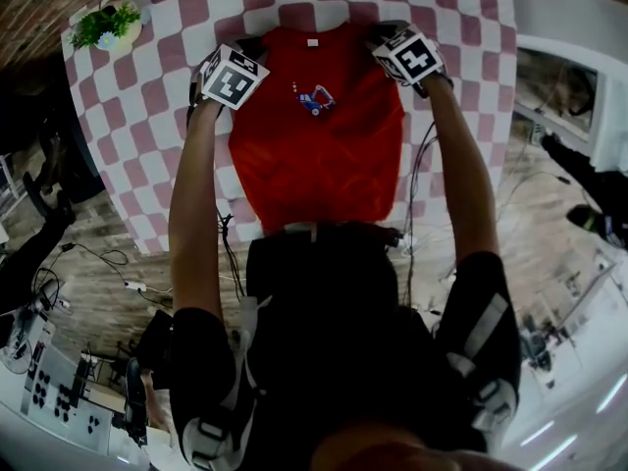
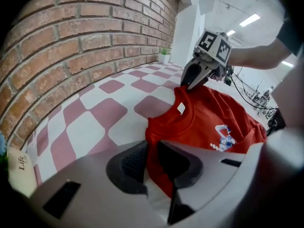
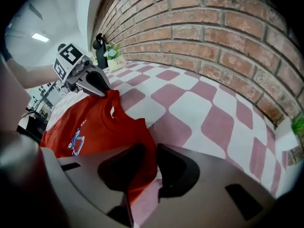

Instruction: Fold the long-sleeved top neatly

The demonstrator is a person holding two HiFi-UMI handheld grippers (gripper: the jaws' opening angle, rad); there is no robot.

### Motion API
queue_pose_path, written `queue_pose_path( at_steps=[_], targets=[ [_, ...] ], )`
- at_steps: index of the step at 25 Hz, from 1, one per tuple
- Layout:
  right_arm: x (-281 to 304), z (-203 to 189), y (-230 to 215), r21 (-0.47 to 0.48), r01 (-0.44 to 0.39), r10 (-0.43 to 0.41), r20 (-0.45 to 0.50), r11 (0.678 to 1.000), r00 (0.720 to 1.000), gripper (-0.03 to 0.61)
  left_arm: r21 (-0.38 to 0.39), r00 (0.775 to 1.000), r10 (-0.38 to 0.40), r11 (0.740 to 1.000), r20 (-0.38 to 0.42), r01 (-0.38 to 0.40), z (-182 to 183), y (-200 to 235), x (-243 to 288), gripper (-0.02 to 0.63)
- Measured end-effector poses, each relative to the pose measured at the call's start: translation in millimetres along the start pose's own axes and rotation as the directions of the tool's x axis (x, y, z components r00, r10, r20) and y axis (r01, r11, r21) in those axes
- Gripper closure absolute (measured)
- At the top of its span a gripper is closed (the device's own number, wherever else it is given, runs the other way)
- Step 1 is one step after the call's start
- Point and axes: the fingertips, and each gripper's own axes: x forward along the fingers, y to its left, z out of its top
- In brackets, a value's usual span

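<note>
On the checked table (image 1: 167, 116), the left gripper (image 2: 152, 151) at ten o'clock and the right gripper (image 3: 151, 153) at two each pinch a shoulder of the red top (image 1: 314, 155).

Wide strips of bare bench (image 1: 157, 116) run down both sides of the top (image 1: 314, 155), open to a claw from either flank. Behind the collar a bare band reaches the brick wall (image 2: 71, 42), which closes off the far side. At the far left corner a plant (image 1: 108, 25), a card (image 2: 18, 167) and a dark bottle (image 3: 99, 46) block the way. A second plant (image 2: 164, 55) stands at the far right corner. The left claw (image 2: 151, 158) and right claw (image 3: 154, 165) sit at the shoulders, well apart, with the chest between them clear. Cables (image 1: 417, 194) hang by the near right edge.
</note>
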Motion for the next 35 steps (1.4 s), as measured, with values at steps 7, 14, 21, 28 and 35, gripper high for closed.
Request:
queue_pose_path(
  at_steps=[7,14,21,28,35],
  targets=[
    [-4,2,-3,-0.03,0.031,-0.031,-0.021,0.999,0.999,0.541,0.015,1.0,0.006,1.0,0.025,-0.006,-2,4,-6,0.58],
    [-8,32,-14,-0.052,0.065,-0.062,0.055,0.997,0.997,0.549,-0.011,0.994,0.076,0.997,0.075,-0.076,2,30,-19,0.581],
    [-35,76,-24,-0.062,0.138,-0.127,0.155,0.988,0.98,0.554,-0.01,0.966,0.207,0.978,0.157,-0.208,25,61,-49,0.58],
    [-80,94,-15,-0.078,0.228,-0.204,0.235,0.971,0.95,0.557,0.036,0.926,0.278,0.954,0.257,-0.296,48,52,-97,0.581],
    [-139,85,25,-0.072,0.343,-0.302,0.332,0.937,0.894,0.557,0.094,0.87,0.319,0.921,0.377,-0.378,50,9,-156,0.582]
  ],
)
